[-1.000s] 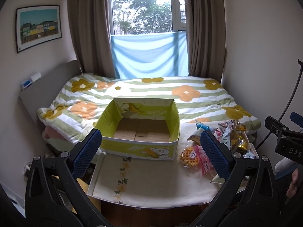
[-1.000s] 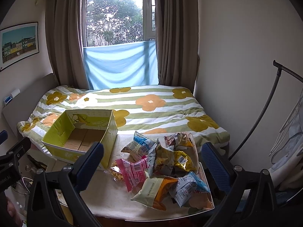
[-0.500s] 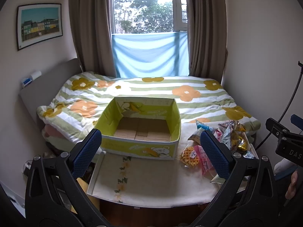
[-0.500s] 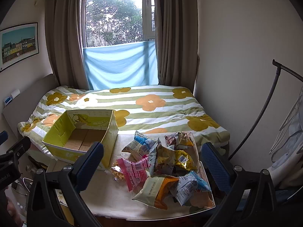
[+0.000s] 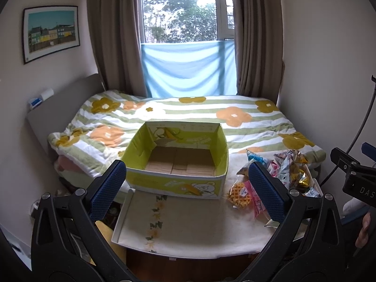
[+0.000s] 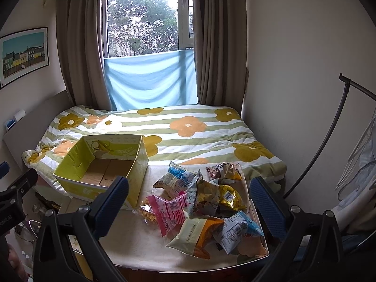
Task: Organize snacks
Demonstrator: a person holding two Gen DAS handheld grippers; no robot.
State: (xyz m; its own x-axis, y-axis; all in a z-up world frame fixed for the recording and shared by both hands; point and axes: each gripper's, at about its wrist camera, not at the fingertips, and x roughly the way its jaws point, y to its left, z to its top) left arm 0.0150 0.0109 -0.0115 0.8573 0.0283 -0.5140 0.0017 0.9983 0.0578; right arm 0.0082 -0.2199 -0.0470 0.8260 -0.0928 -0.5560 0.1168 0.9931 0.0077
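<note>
An open yellow-green cardboard box (image 5: 178, 162) stands empty on a small white table (image 5: 188, 221), at its far left; it also shows in the right wrist view (image 6: 101, 164). A pile of snack packets (image 6: 202, 202) lies on the table's right half, with a pink packet (image 6: 168, 211) and a waffle packet (image 5: 239, 191) nearest the box. My left gripper (image 5: 185, 188) is open and empty, held back above the table's near side in front of the box. My right gripper (image 6: 190, 199) is open and empty, held back over the snack pile.
A bed with a flowered striped quilt (image 5: 188, 117) lies behind the table, under a curtained window. A wall stands close on the right with a black curved stand (image 6: 329, 141) and a drying rack (image 6: 362, 164). The floor left of the table holds clutter.
Both views have shifted only slightly; the grippers stay open and the box and snacks have not moved.
</note>
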